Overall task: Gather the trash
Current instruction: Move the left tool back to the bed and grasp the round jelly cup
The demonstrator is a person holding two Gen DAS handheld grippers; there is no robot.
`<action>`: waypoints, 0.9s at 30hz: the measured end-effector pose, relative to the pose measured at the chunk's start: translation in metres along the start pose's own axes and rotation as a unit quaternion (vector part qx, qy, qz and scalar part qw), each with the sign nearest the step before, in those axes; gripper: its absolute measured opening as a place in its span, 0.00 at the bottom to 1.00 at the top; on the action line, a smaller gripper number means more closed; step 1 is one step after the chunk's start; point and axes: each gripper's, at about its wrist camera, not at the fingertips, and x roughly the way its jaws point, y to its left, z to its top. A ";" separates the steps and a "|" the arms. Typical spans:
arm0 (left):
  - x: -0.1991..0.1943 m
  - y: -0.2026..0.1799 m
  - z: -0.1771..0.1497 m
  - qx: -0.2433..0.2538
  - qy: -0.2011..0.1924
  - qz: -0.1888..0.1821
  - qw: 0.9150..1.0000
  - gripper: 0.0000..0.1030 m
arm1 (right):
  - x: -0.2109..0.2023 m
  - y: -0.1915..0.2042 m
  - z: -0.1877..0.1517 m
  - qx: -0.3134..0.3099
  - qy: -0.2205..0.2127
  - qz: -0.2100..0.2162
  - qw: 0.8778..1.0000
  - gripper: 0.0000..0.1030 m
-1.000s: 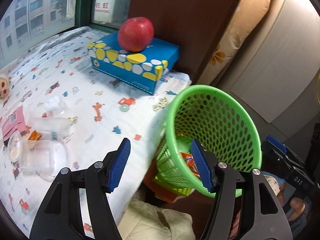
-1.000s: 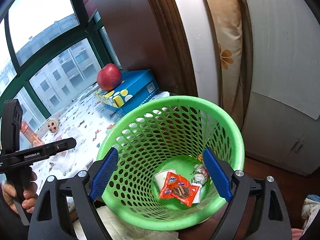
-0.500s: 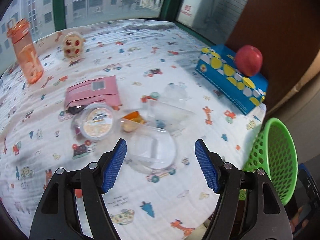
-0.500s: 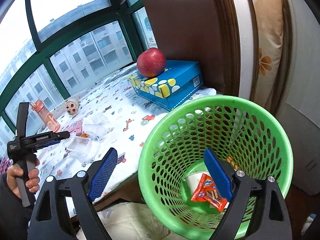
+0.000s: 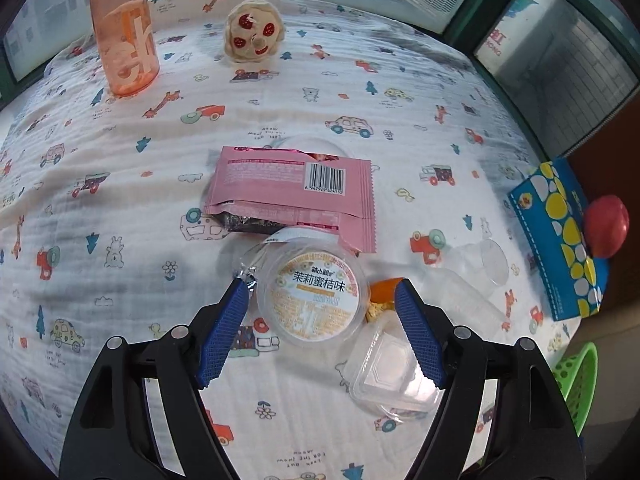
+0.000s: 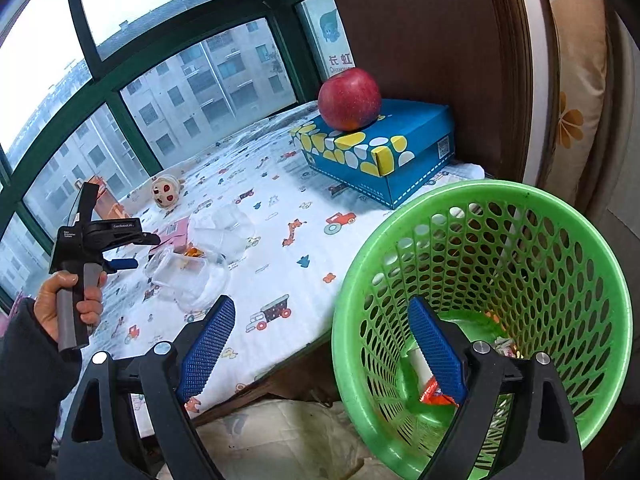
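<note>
My left gripper (image 5: pixel 320 332) is open, its blue pads either side of a round clear jelly cup (image 5: pixel 312 296) with a yellow label. Behind it lies a pink snack wrapper (image 5: pixel 296 196). To its right lie a clear square tub (image 5: pixel 392 376), an orange scrap (image 5: pixel 382 294) and a clear bottle (image 5: pixel 472 280). My right gripper (image 6: pixel 320 352) is open and empty over the table edge, its right pad inside the rim of the green mesh basket (image 6: pixel 520 240), which holds an orange wrapper (image 6: pixel 436 396). The left gripper (image 6: pixel 120 256) shows there above the trash pile.
An orange water bottle (image 5: pixel 124 36) and a round plush toy (image 5: pixel 254 34) stand at the table's far side. A blue tissue box (image 6: pixel 380 152) with a red apple (image 6: pixel 349 99) sits at the right by a brown wall. Windows ring the table.
My left gripper has swung from the basket to the left across the table and come down over the jelly cup. My right gripper has shifted left, from over the basket to its left rim.
</note>
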 end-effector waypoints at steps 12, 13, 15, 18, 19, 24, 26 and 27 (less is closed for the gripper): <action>0.027 0.001 0.006 -0.041 0.022 0.042 0.998 0.82 | 0.020 0.008 -0.002 -0.006 0.023 0.021 0.999 0.83; 0.029 0.002 0.007 -0.044 0.025 0.047 0.998 0.82 | 0.021 0.009 -0.002 -0.006 0.024 0.023 0.999 0.83; 0.033 0.004 0.008 -0.051 0.029 0.050 0.997 0.83 | 0.023 0.011 -0.001 -0.009 0.025 0.024 0.999 0.83; 0.036 0.006 0.007 -0.058 0.034 0.050 0.996 0.83 | 0.024 0.013 -0.001 -0.011 0.028 0.026 0.999 0.83; 0.037 0.006 0.006 -0.058 0.035 0.049 0.996 0.83 | 0.025 0.014 -0.001 -0.011 0.028 0.026 0.999 0.83; 0.039 0.002 0.004 -0.049 0.036 0.050 0.997 0.82 | 0.028 0.019 0.000 -0.015 0.032 0.029 0.999 0.83; 0.040 0.000 0.002 -0.045 0.036 0.043 0.997 0.77 | 0.029 0.022 0.001 -0.019 0.033 0.030 0.999 0.83; 0.040 0.000 0.002 -0.042 0.038 0.038 0.998 0.71 | 0.030 0.023 0.001 -0.020 0.034 0.030 0.999 0.83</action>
